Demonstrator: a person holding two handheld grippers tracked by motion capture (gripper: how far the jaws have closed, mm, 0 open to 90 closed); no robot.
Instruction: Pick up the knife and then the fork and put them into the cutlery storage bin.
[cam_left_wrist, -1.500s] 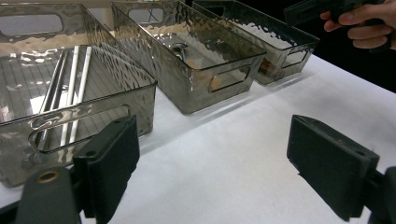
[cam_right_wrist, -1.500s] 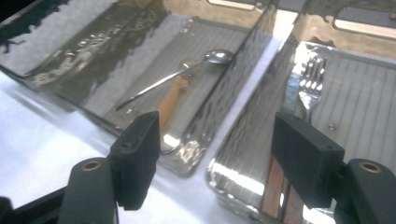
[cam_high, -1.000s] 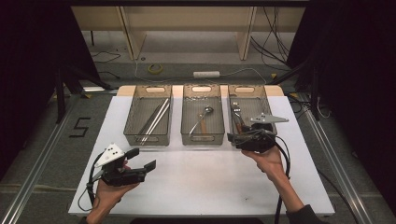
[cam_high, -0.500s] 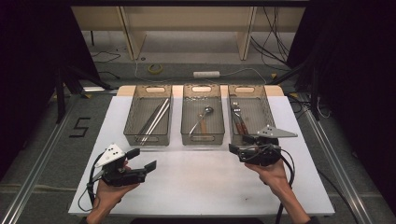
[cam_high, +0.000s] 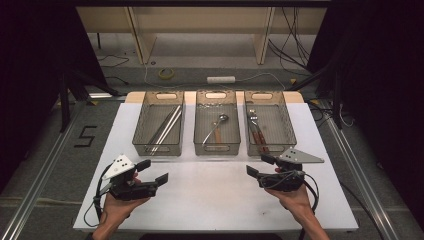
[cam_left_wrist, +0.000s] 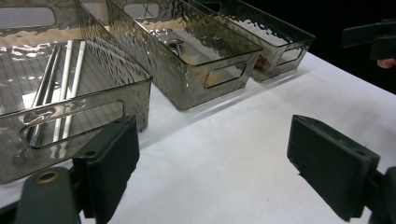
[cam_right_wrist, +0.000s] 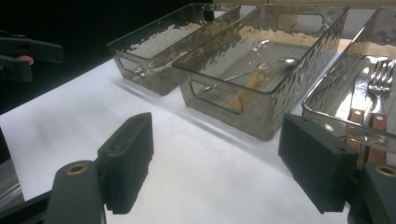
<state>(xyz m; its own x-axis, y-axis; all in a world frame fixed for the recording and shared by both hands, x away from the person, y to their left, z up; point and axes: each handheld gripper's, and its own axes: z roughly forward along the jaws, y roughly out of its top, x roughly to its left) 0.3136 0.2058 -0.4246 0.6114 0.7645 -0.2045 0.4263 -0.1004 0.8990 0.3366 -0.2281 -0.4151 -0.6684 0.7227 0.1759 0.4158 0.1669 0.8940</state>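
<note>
With both hands low in the frame, my right hand-held gripper (cam_high: 257, 166) has just been opening, jaws spread and empty, just below the right tray (cam_high: 284, 131) holding wood-handled cutlery (cam_high: 258, 136). My left hand-held gripper (cam_high: 152, 171) sits spread and empty over the white worktop (cam_high: 210, 195), lower left.

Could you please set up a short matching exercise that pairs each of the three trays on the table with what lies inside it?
Things:
1. left tray
2. middle tray
3. right tray

Contents:
A. a spoon with a wooden handle
B. forks with wooden handles
C. long metal chopsticks

Pairs: 1-C, 2-A, 3-B
</note>
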